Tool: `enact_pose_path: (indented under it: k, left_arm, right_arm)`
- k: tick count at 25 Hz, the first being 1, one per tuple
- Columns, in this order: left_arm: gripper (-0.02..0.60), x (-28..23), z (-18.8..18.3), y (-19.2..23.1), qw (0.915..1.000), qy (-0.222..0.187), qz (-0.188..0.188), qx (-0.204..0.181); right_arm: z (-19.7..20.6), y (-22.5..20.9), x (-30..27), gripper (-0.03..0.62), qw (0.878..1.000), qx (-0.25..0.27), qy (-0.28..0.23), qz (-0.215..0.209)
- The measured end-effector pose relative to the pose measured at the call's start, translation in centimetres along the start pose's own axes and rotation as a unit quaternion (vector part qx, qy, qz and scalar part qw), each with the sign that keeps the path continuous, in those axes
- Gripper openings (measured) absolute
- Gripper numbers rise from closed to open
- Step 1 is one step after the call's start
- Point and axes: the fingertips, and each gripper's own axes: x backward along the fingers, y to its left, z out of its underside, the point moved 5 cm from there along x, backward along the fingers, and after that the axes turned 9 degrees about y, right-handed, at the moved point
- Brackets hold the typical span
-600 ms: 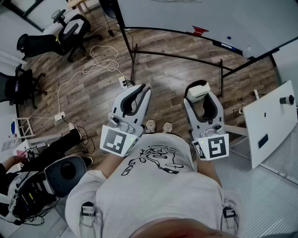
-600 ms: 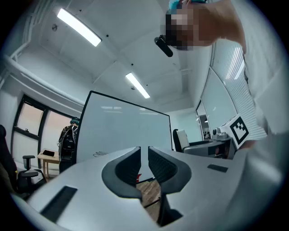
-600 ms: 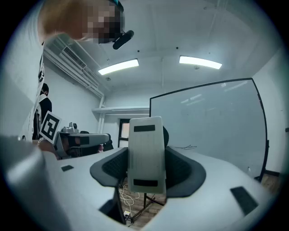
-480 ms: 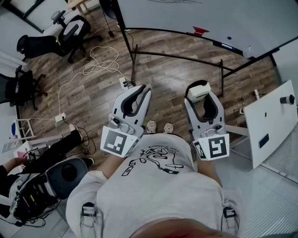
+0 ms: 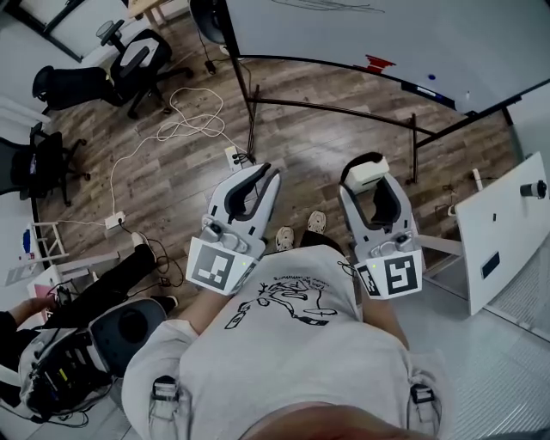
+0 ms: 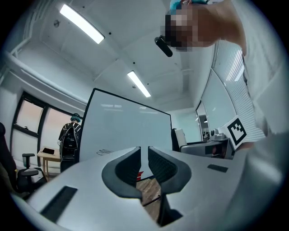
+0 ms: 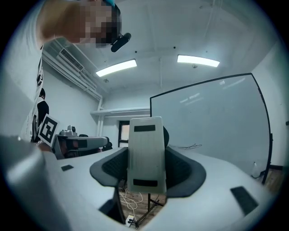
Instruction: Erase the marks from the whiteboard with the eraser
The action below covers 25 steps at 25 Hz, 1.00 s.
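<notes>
Though clamped on eraser [image 7: 145, 153], upright in right gripper [image 5: 368, 172], stands well apart from whiteboard [image 5: 361, 30]. Left gripper [image 5: 265, 172]: pressed nearly together, empty. Step judged: approach. Next: needs reaching scribbled marks [image 5: 331, 5], pad flat.

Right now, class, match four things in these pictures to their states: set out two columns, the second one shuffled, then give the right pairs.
1 left gripper
2 right gripper
3 whiteboard
4 white cable

A looped on the wood floor
B shut on the eraser
C bears a scribbled mark
D jaws nearly together, nothing between

Pairs: 1-D, 2-B, 3-C, 4-A
</notes>
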Motion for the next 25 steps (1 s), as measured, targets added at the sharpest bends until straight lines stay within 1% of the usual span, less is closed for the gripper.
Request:
enact_pose_path:
  k: [5,11,14,20,25]
  left_arm:
    - [0.061,-1.1,0.1,0.5,0.9999,-0.010,0.002,0.001]
    - [0.061,-4.3,0.2,1.6,1.0000,-0.006,0.004,0.001]
    - [0.060,-6.7,0.0,2.3,1.0000,-0.002,0.003,-0.002]
    - [0.057,-12.7,-1.3,3.3,0.9999,-0.002,0.011,-0.012]
    - [0.057,-17.2,-2.6,4.0,0.9996,-0.022,0.013,-0.013]
  right_arm:
    - [0.4,-0.9,-0.8,0.259,1.000,-0.002,0.001,0.001]
    - [0.6,-3.6,-2.8,0.259,1.000,-0.009,-0.003,0.006]
    - [0.5,-5.7,-4.2,0.259,1.000,-0.010,-0.004,0.010]
    - [-0.1,-11.0,-7.0,0.258,1.000,-0.014,-0.005,0.020]
    - [-0.7,-15.5,-9.0,0.258,1.000,-0.008,-0.005,0.025]
